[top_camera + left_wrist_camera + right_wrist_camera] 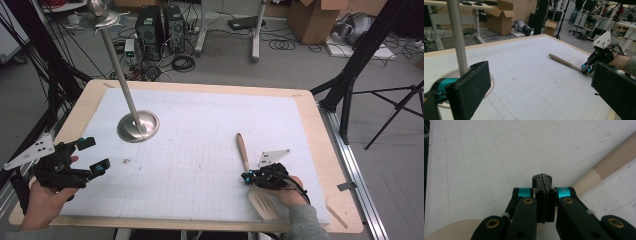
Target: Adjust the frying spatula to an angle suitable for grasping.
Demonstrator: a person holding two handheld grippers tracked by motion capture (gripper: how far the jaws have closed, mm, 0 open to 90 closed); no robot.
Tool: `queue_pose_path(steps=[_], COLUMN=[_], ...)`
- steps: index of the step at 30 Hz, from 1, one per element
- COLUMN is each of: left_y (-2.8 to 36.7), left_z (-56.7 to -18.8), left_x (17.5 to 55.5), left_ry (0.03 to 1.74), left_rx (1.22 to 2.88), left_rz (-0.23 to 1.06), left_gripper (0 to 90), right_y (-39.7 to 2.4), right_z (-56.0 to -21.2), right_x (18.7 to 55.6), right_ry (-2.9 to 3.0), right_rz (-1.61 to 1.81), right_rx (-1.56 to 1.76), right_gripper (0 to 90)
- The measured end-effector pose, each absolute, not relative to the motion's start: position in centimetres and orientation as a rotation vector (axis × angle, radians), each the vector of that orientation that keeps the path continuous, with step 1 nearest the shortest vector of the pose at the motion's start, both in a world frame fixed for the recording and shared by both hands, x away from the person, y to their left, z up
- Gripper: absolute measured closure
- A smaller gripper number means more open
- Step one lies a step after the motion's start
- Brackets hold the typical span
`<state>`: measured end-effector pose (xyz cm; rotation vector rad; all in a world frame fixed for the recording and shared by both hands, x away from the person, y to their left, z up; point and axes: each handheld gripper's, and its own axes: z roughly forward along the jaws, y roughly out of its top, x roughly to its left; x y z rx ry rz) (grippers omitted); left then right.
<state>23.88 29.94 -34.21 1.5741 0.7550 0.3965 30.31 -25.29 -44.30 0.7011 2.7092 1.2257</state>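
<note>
right gripper point(248, 177): its jaws are seen pressed flat together in the right gripper view, pad against pad, with nothing visibly between the pads; the spatula's neck passes just under the tips.
spatula point(243, 152): it is laid flat on the white gridded mat point(200, 125), well to the right of the steel stand, handle pointing away from the person and blade toward the near edge of the table.
spatula, looks: a pale wooden handle, round and slightly tapered, is joined to a lighter, flat, slotted blade point(263, 204), which is partly hidden under the right hand.
spatula, handling: it is judged light and stiff, with a smooth handle that could roll or slip if pinched off-centre; the thin blade is likely the weaker part.
spatula, grip point: the narrowed neck where handle meets blade point(587, 181) is judged the best place to be taken, jaws set across it, so that little weight hangs on either side.
left gripper point(90, 155): its jaws are held wide apart with nothing between them; it is kept above the mat, near left of the steel stand.
steel stand point(138, 125): a round metal base on the mat, from which a tall slanted pole point(117, 62) rises to a fitting at the top.
table point(340, 200): a light wooden edge is left showing around the mat.
</note>
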Motion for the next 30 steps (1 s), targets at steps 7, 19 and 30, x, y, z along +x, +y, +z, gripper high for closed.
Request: queue_pose_path(steps=[7,19,30], left_y=[29.9,29.8,29.9], left_z=[-34.2,-34.2,-34.3], left_x=[23.9,23.9,23.6], left_ry=[0.754,0.753,0.756], left_rx=[1.574,1.579,1.588], left_rz=[0.397,0.395,0.406], left_gripper=[2.7,2.7,2.7], right_y=[-26.1,-27.5,-29.0], right_z=[-44.3,-44.4,-43.9], right_x=[30.2,30.0,31.8], right_ry=[2.716,2.715,2.526], right_rz=[1.229,1.255,1.396], right_rx=[0.708,0.73,0.862], right_gripper=[90.0,90.0,90.0])
